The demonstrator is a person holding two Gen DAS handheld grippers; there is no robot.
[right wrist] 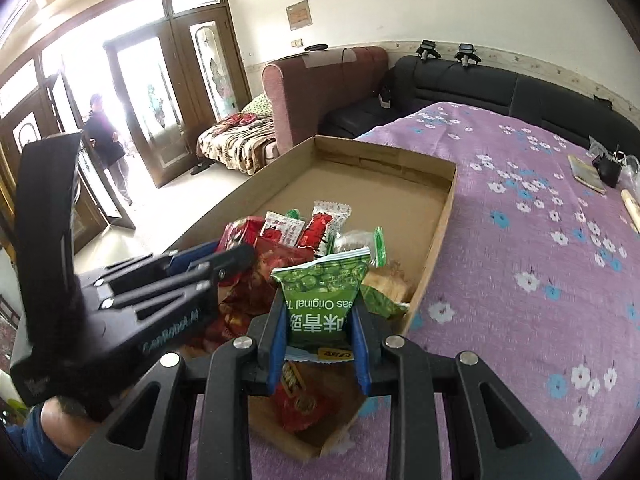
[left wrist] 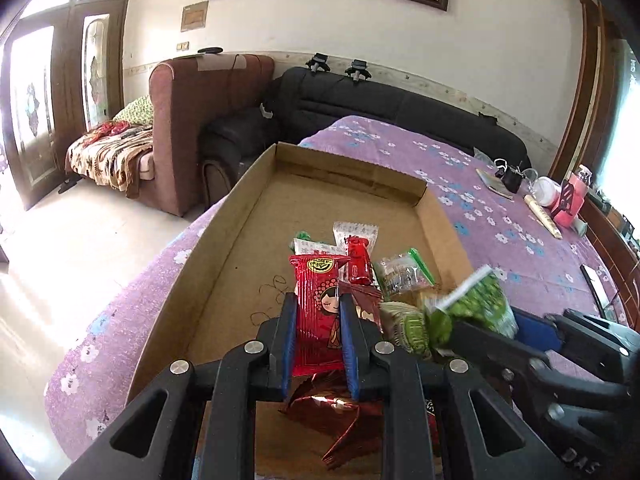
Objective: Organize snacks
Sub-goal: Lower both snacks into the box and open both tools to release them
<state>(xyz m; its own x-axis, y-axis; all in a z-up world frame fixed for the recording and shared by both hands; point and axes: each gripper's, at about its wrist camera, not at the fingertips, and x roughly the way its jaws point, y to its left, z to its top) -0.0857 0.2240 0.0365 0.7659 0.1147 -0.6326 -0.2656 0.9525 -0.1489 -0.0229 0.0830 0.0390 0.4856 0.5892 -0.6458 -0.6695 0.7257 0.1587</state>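
Left claw [left wrist: 318, 306]: clamped on the red packet [left wrist: 318, 320], held above the box [left wrist: 240, 200].
Right claw [right wrist: 320, 316]: clamped on the green packet [right wrist: 322, 292], over the box's near end.
Risk: both claws crowd one corner; a knock could twist a thin packet loose.
Count: two held packets, one box; the loose pile is too overlapped to count.

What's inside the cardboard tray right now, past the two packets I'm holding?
The cardboard tray holds a loose snack pile near this end: red, white and green packets. Its far half is bare. The held red packet and green pea packet cover whatever lies beneath.
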